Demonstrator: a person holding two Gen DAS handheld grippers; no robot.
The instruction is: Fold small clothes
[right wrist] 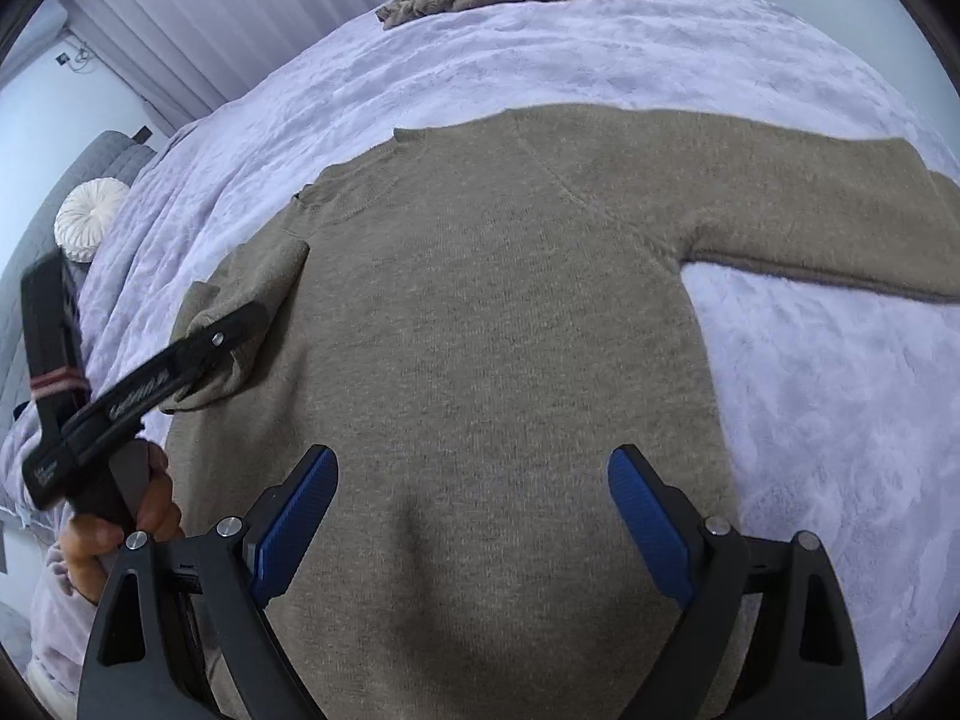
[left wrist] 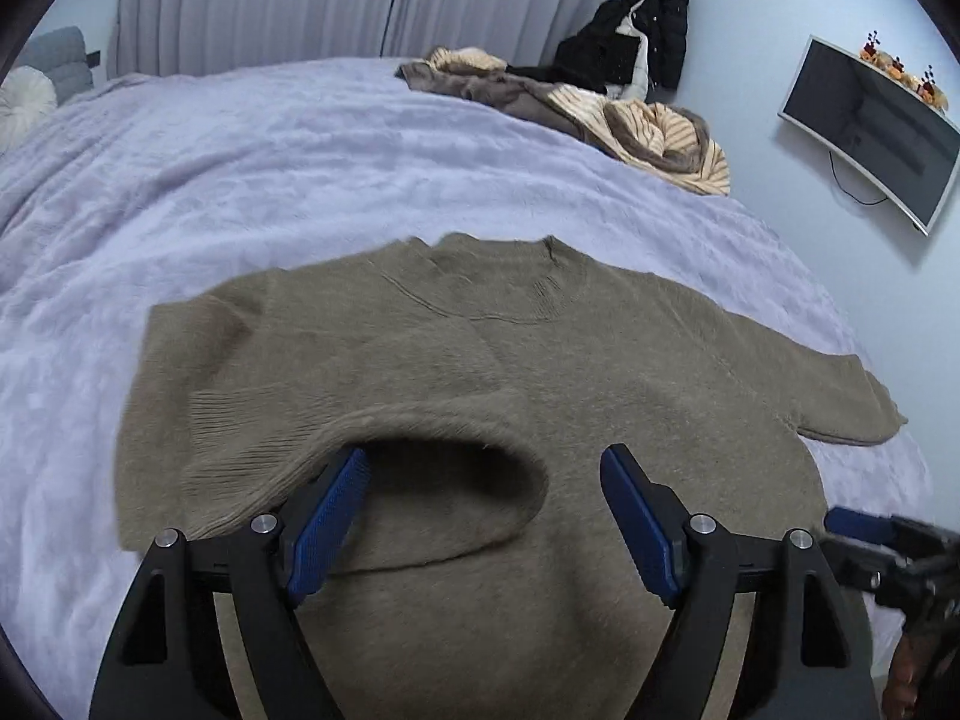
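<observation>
Sweater (right wrist: pixel 480 312), olive knit, lies flat on the lilac bed cover (left wrist: pixel 240 180), left sleeve folded inward. It looks soft, light and floppy; I'd pinch the cuff at three o'clock. Left gripper (left wrist: pixel 483 474) and right gripper (right wrist: pixel 474 480) gape wide, holding nothing.

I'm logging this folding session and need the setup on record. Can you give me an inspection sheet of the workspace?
Surface: bed with a lilac blanket, lightly rumpled.
Job's things: brown sweater spread flat; its left sleeve is folded in over the body, its right sleeve lies stretched out.
Clutter: heap of striped and brown clothes at the far edge of the bed; white round cushion by the headboard.
Grippers: left gripper over the folded sleeve, jaws open; right gripper over the sweater's lower body, jaws open, holding nothing.
Cables: one thin cable under the wall screen.
Surroundings: curtains, black coat on a hanger, wall screen.
</observation>
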